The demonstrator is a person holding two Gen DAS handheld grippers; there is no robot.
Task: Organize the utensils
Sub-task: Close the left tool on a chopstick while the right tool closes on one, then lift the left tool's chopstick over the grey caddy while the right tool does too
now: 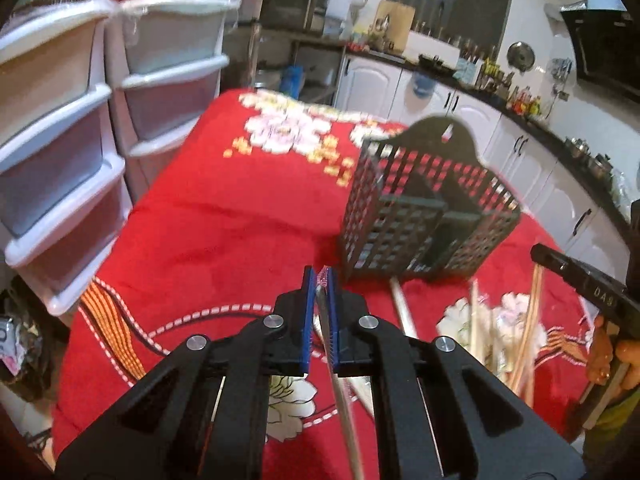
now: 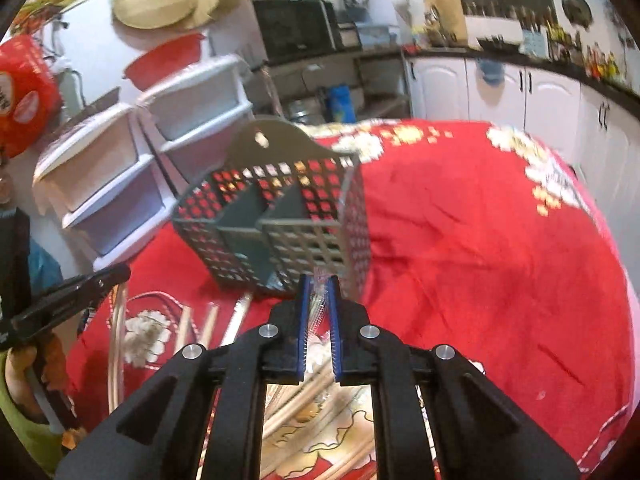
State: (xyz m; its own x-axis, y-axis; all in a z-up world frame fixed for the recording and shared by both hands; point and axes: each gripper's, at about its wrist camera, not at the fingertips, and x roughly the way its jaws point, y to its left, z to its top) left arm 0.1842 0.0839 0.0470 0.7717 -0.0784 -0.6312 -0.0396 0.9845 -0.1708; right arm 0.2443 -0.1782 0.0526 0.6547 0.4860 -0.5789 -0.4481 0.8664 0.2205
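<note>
A dark grey perforated utensil holder (image 1: 432, 208) with divided compartments stands on the red floral tablecloth (image 1: 240, 220). My left gripper (image 1: 322, 276) is shut on a thin silver utensil (image 1: 340, 392) that hangs down between the blue pads, in front of the holder and to its left. In the right wrist view my right gripper (image 2: 318, 280) is shut on a slim utensil in a clear wrapper (image 2: 317, 308), right in front of the holder (image 2: 276, 216). Loose wooden chopsticks (image 1: 480, 332) lie on the cloth near the holder. The left gripper (image 2: 120, 272) shows at that view's left edge.
White plastic drawer units (image 1: 60, 140) stand close along the table's left side. White kitchen cabinets (image 1: 520, 152) and a crowded counter run behind and to the right. More chopsticks (image 2: 304, 404) lie under my right gripper. A gloved hand (image 1: 604, 352) holds the right tool.
</note>
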